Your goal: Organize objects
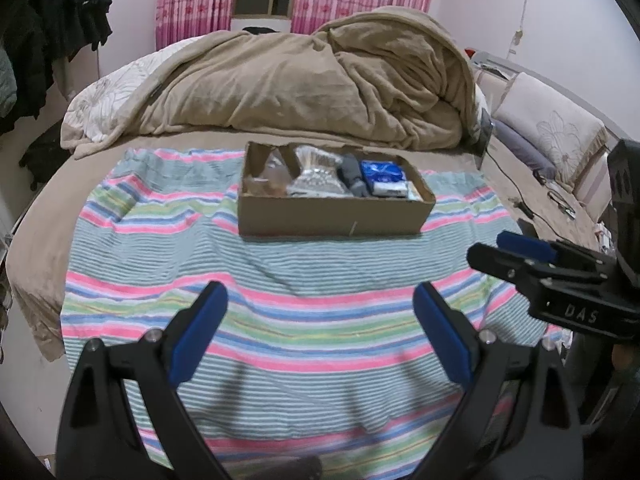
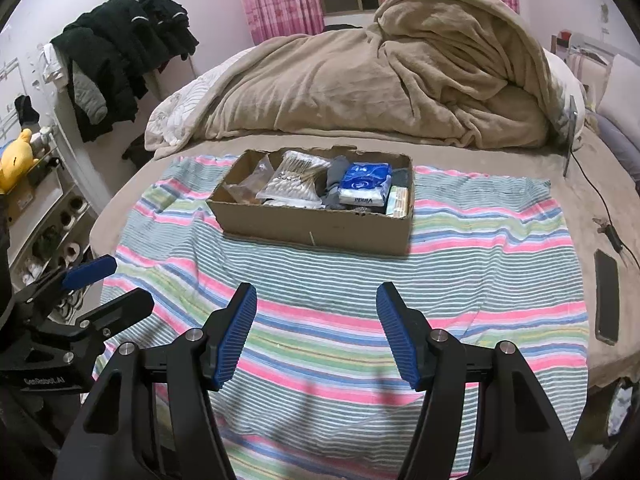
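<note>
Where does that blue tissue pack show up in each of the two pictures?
Left wrist view: blue tissue pack above center, toward the cardboard box's right end.
Right wrist view: pack above center, again right of middle in the box.
Shared landmark: the striped towel under the box.

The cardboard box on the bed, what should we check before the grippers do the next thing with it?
1. Left gripper open and holding nothing: ok.
2. Right gripper open and holding nothing: ok.
3. Cardboard box sits flat on the striped towel: ok.
4. Things inside the box, such as the blue tissue pack and the bag of cotton swabs, stay within the walls: ok.
5. Anything loose on the towel waiting to be put away: none seen, ok.
6. Phone near the bed edge, beside the towel, and whether it belongs in the box: cannot tell.
</note>
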A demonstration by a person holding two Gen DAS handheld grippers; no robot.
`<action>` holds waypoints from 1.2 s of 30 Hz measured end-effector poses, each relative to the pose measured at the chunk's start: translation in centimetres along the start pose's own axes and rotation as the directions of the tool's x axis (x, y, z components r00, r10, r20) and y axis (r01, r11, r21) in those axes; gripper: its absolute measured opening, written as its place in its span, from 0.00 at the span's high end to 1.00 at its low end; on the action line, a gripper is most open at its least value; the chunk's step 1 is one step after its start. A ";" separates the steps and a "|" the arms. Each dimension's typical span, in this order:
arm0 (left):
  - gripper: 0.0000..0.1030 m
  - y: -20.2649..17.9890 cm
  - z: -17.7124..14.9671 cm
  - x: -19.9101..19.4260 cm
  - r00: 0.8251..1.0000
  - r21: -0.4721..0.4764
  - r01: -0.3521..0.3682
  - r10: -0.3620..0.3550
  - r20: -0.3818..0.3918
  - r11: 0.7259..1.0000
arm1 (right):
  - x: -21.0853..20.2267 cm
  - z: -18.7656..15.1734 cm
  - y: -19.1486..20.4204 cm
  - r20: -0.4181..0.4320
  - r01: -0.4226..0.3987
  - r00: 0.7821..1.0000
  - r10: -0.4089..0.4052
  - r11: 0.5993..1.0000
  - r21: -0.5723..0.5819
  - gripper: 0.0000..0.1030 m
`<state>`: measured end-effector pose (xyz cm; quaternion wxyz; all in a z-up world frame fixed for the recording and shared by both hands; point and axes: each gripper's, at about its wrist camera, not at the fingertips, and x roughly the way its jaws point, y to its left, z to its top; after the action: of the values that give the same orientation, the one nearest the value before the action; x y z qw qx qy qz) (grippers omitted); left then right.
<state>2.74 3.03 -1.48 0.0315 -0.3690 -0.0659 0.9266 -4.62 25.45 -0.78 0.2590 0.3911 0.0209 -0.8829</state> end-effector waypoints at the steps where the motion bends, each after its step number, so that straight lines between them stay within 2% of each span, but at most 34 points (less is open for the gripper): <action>1: 0.08 -0.1 0.0 0.0 1.000 0.002 -0.002 0.002 0.000 1.000 | 0.0 0.0 -0.1 -0.002 -0.001 1.000 0.001 1.000 -0.001 0.36; 36: 0.08 0.8 0.9 1.1 1.000 -0.008 -0.008 0.008 -0.015 1.000 | 1.0 0.5 -1.0 -0.017 0.008 1.000 -0.007 1.000 0.011 0.36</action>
<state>1.30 2.26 -1.66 0.0267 -0.3763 -0.0681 0.9236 -5.97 25.72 -1.35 0.2534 0.4001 0.0198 -0.8805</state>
